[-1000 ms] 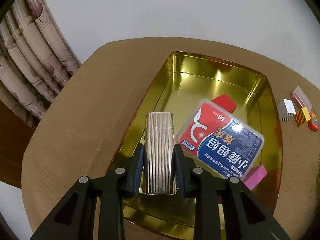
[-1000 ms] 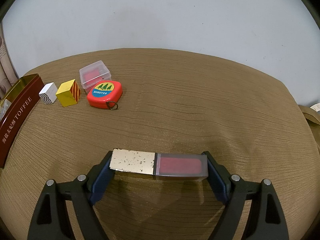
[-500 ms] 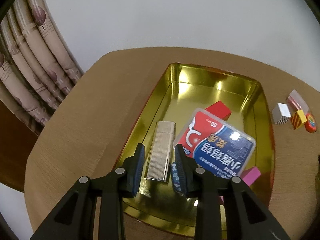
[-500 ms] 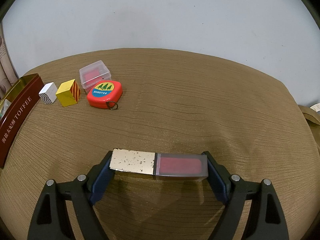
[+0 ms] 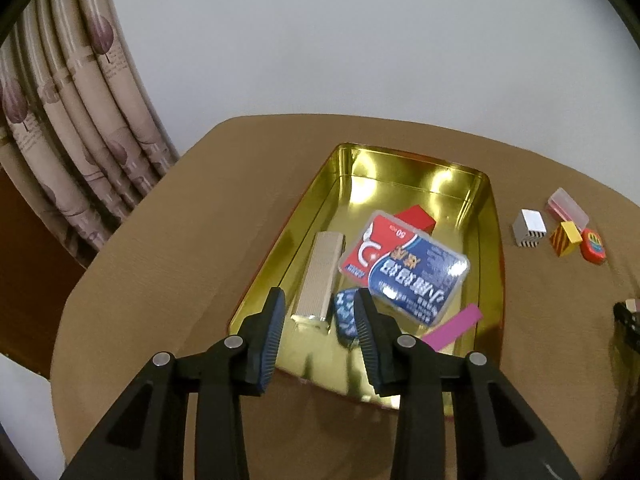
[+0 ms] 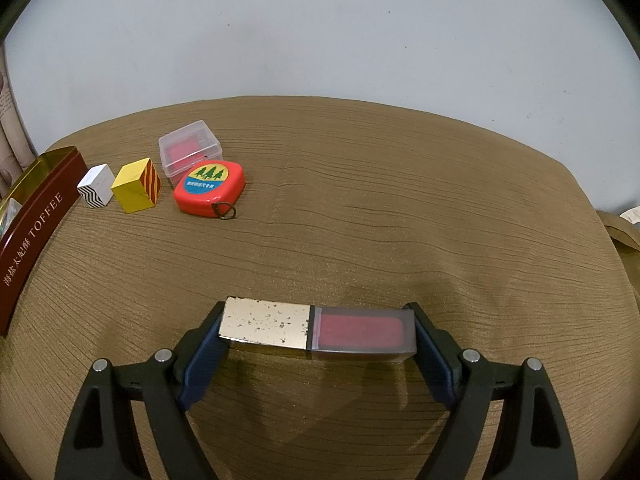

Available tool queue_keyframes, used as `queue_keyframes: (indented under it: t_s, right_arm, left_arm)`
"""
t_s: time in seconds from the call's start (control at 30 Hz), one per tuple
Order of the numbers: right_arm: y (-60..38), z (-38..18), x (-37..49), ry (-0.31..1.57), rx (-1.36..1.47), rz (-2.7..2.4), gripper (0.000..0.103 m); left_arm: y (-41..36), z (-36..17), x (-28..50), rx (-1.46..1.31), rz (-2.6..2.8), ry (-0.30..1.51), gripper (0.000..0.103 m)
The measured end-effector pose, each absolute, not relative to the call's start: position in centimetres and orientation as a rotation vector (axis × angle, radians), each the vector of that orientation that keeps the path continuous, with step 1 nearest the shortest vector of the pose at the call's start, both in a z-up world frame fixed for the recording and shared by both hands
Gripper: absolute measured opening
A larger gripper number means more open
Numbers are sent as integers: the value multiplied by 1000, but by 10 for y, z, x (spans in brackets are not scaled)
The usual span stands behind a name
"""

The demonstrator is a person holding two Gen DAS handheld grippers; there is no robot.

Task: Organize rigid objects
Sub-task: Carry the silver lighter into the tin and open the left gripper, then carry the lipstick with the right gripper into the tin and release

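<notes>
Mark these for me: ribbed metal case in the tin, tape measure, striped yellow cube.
ribbed metal case (image 5: 319, 276): left wrist view, middle of its ribbed top face.
tape measure (image 6: 209, 187): right wrist view, round tree label on top.
striped yellow cube (image 6: 137, 191): right wrist view, its plain yellow face.

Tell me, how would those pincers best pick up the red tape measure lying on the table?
Probably from above, pinching the red tape measure across its two opposite flat side walls. It lies flat, label up, so the sides stand free. Coming in from the open right avoids the yellow cube; steer clear of the dangling metal ring.
</notes>
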State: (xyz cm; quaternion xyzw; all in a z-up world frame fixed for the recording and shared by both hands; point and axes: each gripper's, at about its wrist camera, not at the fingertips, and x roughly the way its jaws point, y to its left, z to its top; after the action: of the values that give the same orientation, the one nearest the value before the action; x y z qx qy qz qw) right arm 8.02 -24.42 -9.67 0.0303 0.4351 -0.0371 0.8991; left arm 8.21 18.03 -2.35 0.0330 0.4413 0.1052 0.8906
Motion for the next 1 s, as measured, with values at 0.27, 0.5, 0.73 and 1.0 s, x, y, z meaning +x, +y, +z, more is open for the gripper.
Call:
queue_keyframes:
  t_s: [0.27,0.5,0.73,1.0]
  right_arm:
    - [-247,-97,81,900,61,-79,86]
    - [-247,-96,81,899,58,-79,86]
    - [-235,-86,80,898,44,-79,86]
    - [-182,-54,73,845,-11,47,86]
  left_arm:
    - [180,-22,66,90,226,878,43]
    - [189,-27,71,67,226,888,52]
    - [203,-20,72,29,249,873,73]
    - [215,-19,74,-22,273,880,76]
